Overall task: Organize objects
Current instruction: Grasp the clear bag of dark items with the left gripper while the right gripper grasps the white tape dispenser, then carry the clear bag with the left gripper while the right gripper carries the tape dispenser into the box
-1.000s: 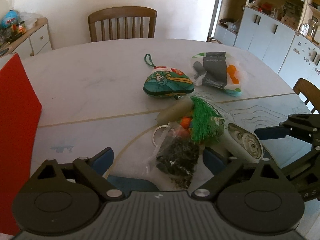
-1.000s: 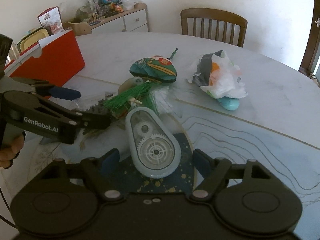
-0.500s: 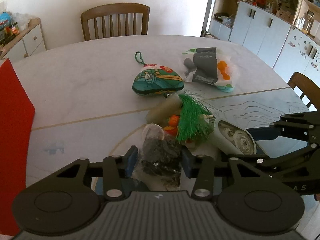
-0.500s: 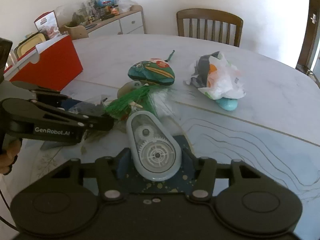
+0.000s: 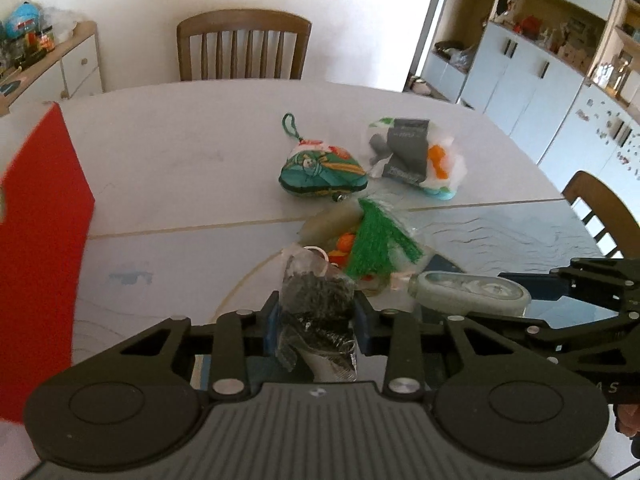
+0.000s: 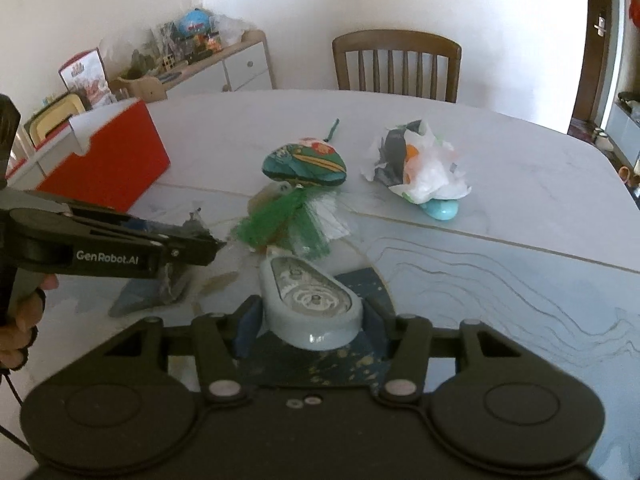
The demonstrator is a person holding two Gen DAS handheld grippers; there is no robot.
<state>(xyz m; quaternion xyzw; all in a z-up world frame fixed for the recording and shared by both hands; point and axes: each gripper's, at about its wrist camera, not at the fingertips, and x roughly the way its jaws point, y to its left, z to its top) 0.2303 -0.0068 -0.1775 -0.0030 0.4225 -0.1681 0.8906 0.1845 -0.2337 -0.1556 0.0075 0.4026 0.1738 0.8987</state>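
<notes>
My left gripper (image 5: 318, 326) is shut on a clear bag of dark dried leaves (image 5: 318, 304) and holds it just above the table. My right gripper (image 6: 310, 320) is shut on a pale blue correction-tape dispenser (image 6: 308, 300), which also shows in the left wrist view (image 5: 468, 296), lifted off the table. A green tassel bundle (image 5: 374, 240) with orange bits lies just beyond both. A green patterned pouch (image 5: 322, 174) and a white plastic bag with grey and orange contents (image 5: 416, 156) lie farther back. A red box (image 6: 108, 160) stands at the left.
A round marble table (image 5: 180, 168) carries everything. Wooden chairs stand at the far side (image 5: 244, 46) and at the right (image 5: 600, 216). A cluttered sideboard (image 6: 224, 56) lines the left wall and white cupboards (image 5: 532, 76) the right.
Both grippers have closed, the left on the bag of dried leaves and the right on the tape dispenser. Both have then lifted their objects slightly off the table.
</notes>
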